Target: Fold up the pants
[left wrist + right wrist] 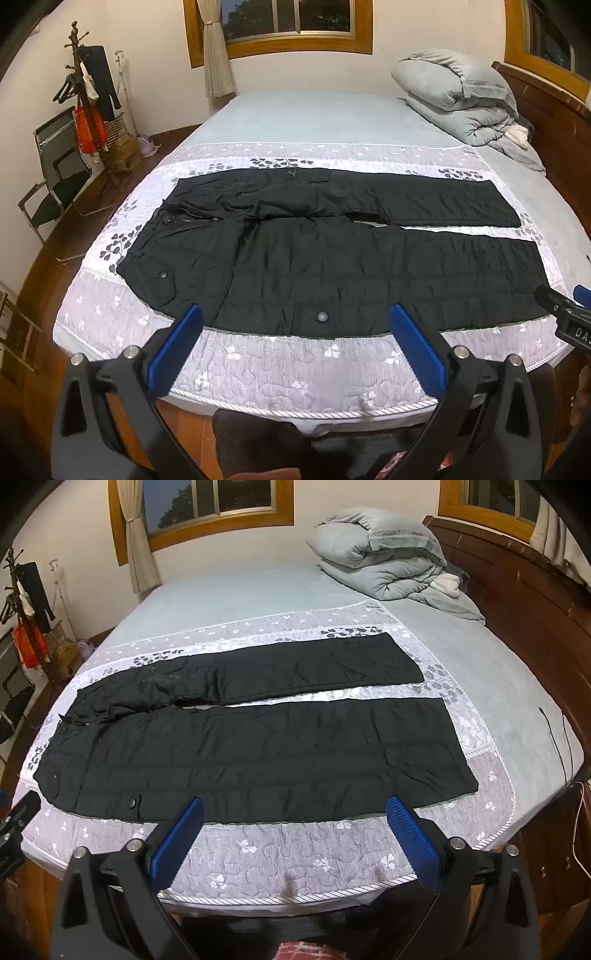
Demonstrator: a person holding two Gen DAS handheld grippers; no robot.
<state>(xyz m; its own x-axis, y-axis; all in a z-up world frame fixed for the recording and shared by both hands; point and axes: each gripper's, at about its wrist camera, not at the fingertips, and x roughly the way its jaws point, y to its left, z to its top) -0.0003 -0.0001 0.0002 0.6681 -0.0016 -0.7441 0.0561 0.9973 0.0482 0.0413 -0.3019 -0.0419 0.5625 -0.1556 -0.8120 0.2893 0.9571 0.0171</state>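
Note:
Black pants [325,258] lie flat across the bed, waist to the left and both legs stretched to the right with a thin gap between them. In the right wrist view the pants [258,746] fill the middle of the quilt. My left gripper [295,314] hovers open over the near edge of the pants by the waist and pocket buttons, nothing between its blue pads. My right gripper [295,805] hangs open above the near leg's lower edge, also empty. The right gripper's body [569,314] shows at the right edge of the left wrist view.
A patterned lilac quilt [295,369] covers the near half of the bed. A folded grey duvet [458,96] is piled at the far right beside a wooden headboard [517,590]. A coat rack [88,85] and folding chair [55,177] stand left.

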